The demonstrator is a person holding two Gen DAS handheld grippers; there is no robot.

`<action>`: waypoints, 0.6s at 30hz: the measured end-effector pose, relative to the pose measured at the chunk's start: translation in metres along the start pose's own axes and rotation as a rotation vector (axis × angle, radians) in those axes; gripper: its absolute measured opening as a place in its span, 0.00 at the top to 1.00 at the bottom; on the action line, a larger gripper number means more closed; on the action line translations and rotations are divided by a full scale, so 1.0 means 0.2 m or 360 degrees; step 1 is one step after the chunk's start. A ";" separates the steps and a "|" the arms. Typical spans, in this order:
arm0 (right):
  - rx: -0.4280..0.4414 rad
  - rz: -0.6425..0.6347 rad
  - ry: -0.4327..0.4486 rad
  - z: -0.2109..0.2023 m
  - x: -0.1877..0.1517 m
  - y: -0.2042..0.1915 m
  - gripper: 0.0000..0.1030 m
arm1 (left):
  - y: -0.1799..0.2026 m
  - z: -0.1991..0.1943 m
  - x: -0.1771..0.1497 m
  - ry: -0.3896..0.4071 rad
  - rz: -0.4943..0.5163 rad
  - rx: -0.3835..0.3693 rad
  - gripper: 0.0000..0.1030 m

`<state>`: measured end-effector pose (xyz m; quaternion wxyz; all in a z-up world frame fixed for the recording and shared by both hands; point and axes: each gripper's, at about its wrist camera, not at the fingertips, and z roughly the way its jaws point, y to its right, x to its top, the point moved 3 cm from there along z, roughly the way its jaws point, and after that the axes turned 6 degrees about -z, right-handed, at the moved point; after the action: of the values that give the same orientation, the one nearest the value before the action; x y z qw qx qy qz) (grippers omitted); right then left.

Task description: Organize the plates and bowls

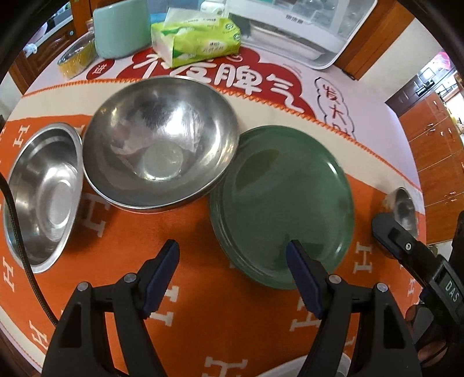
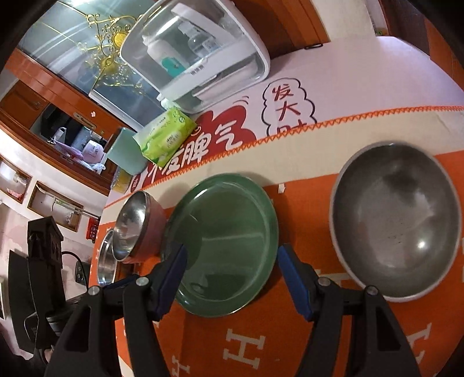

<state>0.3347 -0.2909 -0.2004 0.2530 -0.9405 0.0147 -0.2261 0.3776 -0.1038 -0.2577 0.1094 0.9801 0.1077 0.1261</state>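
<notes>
In the left wrist view a stack of green plates (image 1: 285, 203) lies on the orange cloth, a large steel bowl (image 1: 159, 142) touching its left edge and a shallow steel bowl (image 1: 43, 197) further left. My left gripper (image 1: 232, 252) is open and empty, just above the stack's near edge. In the right wrist view my right gripper (image 2: 230, 258) is open and empty over the green plates' (image 2: 223, 240) near rim. A grey steel bowl (image 2: 397, 223) sits to the right; the large steel bowl (image 2: 136, 226) and the shallow bowl (image 2: 105, 261) are to the left.
A green tissue pack (image 1: 197, 37), a pale green container (image 1: 121, 29), a gold-banded tin (image 1: 76, 58) and a white dish-drainer box (image 1: 295, 26) stand at the table's far side. The right gripper's body (image 1: 420, 255) and a small steel bowl (image 1: 404, 206) show at the right edge.
</notes>
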 end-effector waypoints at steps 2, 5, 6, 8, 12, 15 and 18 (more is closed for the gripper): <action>-0.0008 -0.0008 0.0016 0.01 -0.01 0.00 0.36 | -0.01 0.03 0.01 -0.0005 -0.0014 0.0000 0.28; -0.0017 -0.0054 0.0039 0.03 -0.01 -0.01 0.36 | -0.02 0.07 0.01 -0.0004 -0.0023 -0.0004 0.28; -0.0026 -0.0072 0.0046 0.03 -0.01 -0.02 0.36 | -0.02 0.08 0.02 -0.0005 -0.0024 -0.0001 0.28; -0.0037 -0.0098 0.0052 0.05 -0.01 -0.03 0.36 | -0.02 0.10 0.03 -0.0005 -0.0022 0.0009 0.28; -0.0048 -0.0057 0.0014 0.10 -0.02 0.01 0.36 | 0.00 0.13 0.04 0.0002 0.0000 0.0015 0.28; -0.0042 -0.0008 0.0012 0.12 -0.02 0.05 0.36 | 0.01 0.15 0.05 0.0000 0.0023 0.0011 0.29; -0.0038 0.0024 0.0029 0.13 -0.01 0.09 0.36 | 0.01 0.18 0.06 0.0006 0.0033 0.0014 0.29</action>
<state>0.3451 -0.2946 -0.2297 0.2432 -0.9413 0.0267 -0.2326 0.3995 -0.1098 -0.2874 0.1037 0.9814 0.0983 0.1285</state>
